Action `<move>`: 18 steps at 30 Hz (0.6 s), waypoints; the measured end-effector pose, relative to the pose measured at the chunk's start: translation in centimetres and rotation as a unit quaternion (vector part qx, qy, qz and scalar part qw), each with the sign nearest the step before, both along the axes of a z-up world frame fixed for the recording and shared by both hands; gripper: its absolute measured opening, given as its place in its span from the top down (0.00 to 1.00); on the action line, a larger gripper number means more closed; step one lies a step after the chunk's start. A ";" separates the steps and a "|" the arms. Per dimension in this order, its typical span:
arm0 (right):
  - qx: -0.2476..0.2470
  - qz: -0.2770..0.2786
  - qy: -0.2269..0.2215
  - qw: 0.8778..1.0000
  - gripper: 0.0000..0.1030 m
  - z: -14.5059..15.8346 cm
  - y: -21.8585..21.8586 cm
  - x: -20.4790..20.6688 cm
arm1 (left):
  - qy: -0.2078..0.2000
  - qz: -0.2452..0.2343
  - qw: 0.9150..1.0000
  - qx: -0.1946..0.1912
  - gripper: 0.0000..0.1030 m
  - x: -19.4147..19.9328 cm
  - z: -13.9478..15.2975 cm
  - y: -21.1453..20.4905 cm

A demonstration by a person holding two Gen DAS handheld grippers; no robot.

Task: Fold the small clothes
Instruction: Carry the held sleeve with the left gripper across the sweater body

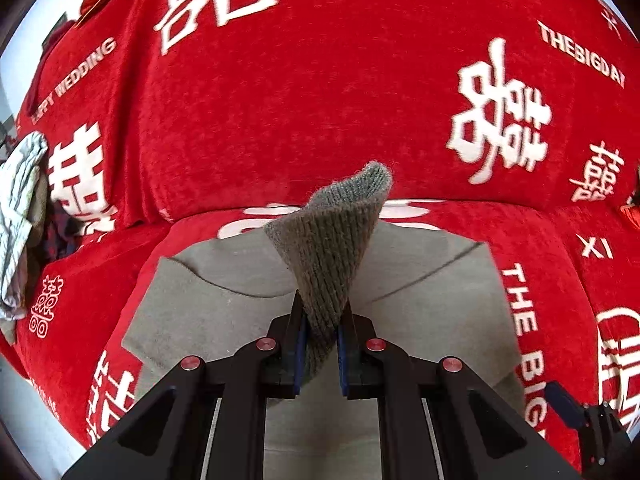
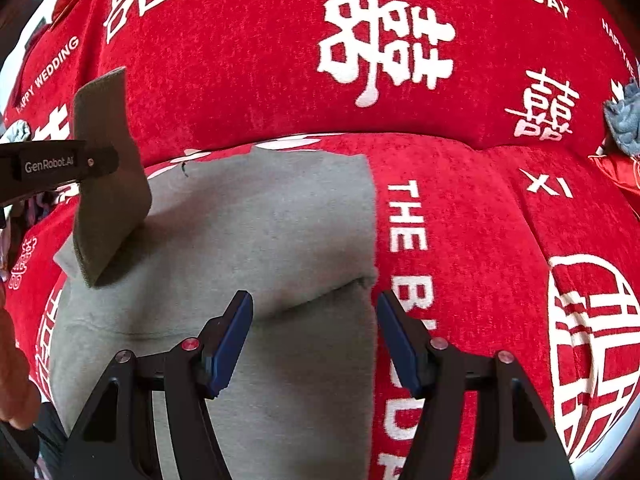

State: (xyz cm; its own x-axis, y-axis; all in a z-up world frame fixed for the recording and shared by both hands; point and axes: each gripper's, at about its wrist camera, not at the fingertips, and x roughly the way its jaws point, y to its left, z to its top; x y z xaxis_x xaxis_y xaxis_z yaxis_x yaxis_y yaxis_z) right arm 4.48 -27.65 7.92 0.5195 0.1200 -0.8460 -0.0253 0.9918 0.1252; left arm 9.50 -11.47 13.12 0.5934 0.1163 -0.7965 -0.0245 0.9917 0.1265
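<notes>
Pile of striped pale clothes (image 1: 18,216) at far left edge of the sofa seat, partly out of frame, bunched against the backrest; something dark plaid under it, hard to tell what.

Red sofa cover (image 1: 280,112) with white wedding characters and lettering covers seat and backrest.

Grey garment (image 2: 260,240) lies flat on the seat cushion, near its front edge and roughly mid-seat, far edge close to the backrest crease. Seam lines curve across it in the left wrist view; a shallow crease runs across it in the right wrist view.

Left gripper (image 1: 322,340): jaws pinched tight on the ribbed grey cuff (image 1: 332,240) of the garment, lifted off the seat, ribbed fabric standing up between the blue pads (image 1: 301,354) and fanning out above them. In the right wrist view the same lifted piece hangs over the garment's left side, black finger across it.

Right gripper (image 2: 316,338): jaws well apart, nothing between them, hovering over the garment's right edge; one finger over grey fabric, the other over red cover. Its tip shows at lower right of the left wrist view.

Crumpled blue-grey cloth (image 2: 626,118) at far right edge, against the backrest.
</notes>
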 end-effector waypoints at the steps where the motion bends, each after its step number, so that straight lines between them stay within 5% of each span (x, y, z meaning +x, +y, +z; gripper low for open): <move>1: 0.001 -0.002 0.001 1.000 0.34 -0.1 -0.3 0.0 | 0.000 -0.004 1.000 0.000 0.86 0.0 -0.1 -0.5; 18: 0.016 -0.029 0.013 0.999 0.34 -1.7 -3.7 0.0 | 0.026 -0.062 0.998 0.010 0.86 0.4 -2.8 -7.5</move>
State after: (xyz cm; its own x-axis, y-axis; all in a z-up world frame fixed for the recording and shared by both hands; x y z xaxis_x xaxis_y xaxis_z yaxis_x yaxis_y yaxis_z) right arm 4.53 -31.39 6.19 0.5039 0.1167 -0.8559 0.0360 0.9871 0.1558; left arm 9.95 -18.99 10.35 0.5614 0.0614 -0.8253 0.1053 0.9838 0.1449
